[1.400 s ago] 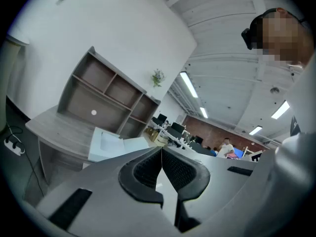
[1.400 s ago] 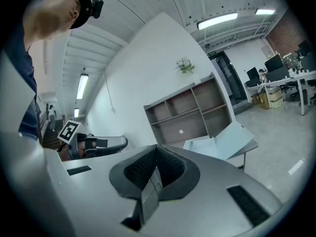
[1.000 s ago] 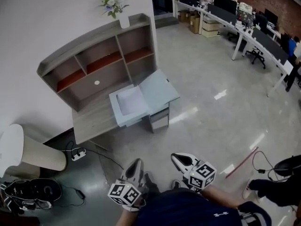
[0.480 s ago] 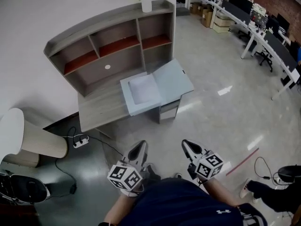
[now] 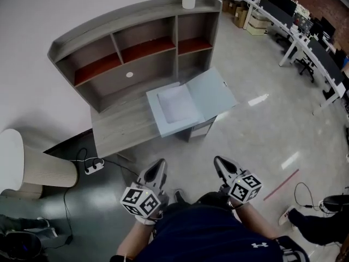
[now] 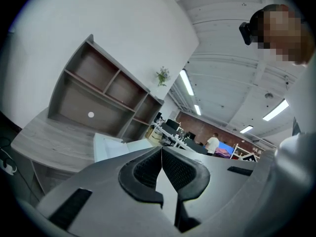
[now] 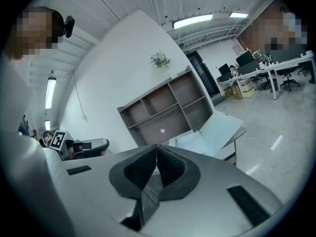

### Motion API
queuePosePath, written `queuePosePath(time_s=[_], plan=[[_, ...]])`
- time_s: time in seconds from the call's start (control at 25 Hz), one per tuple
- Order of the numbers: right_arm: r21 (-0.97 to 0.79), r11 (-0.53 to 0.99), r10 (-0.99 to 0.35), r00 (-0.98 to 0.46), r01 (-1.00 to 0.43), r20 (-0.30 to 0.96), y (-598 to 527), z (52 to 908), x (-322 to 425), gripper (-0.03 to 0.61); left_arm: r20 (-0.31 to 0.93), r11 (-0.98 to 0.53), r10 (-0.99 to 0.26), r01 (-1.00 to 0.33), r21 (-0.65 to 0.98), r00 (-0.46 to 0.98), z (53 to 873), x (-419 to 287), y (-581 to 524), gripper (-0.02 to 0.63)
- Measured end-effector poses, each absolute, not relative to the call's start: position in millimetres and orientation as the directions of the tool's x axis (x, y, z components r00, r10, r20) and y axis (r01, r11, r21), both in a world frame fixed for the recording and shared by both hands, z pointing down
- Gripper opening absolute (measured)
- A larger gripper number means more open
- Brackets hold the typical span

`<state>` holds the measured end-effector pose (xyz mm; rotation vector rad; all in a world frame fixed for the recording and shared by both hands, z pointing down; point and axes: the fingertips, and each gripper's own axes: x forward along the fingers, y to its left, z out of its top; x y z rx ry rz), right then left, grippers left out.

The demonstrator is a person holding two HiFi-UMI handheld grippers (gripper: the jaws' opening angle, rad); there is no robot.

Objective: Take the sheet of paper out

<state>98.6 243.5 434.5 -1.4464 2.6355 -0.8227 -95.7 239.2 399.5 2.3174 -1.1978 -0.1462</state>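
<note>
box (image 5: 214, 93): pale blue, flipped open on the table (image 5: 117, 131), lid swung out to the right
sheet of paper (image 5: 175, 103): lying flat inside the box
left tool (image 5: 158, 164): clenched, empty, well short of the table
right tool (image 5: 220, 161): same deal, clenched on nothing

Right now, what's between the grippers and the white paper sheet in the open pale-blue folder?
Head view: bare glossy grey floor, then the grey wooden desk's front edge and the pale-blue folder's border.

A grey shelved desk (image 5: 117, 130) stands against a white wall (image 5: 38, 10) on glossy floor (image 5: 262, 124).
</note>
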Motion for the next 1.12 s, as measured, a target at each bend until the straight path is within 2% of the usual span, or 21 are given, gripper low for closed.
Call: queuePosePath(time_s=[0.48, 0.76, 1.12], plan=[[-0.517, 0.36, -0.781, -0.554, -0.776, 0.288, 184, 470, 104, 0.014, 0.186, -0.452, -0.76, -0.713, 0.536, 0.622, 421, -90, 180, 0.015], [-0.55, 0.406, -0.74, -0.616, -0.729, 0.27, 96, 481, 107, 0.014, 0.236, -0.374, -0.803, -0.772, 0.514, 0.547, 431, -93, 115, 0.015], [-0.559, 0.457, -0.672, -0.68, -0.692, 0.292, -35, 495, 129, 0.014, 0.217, -0.328, -0.851, -0.808, 0.49, 0.477, 410, -67, 7, 0.015]])
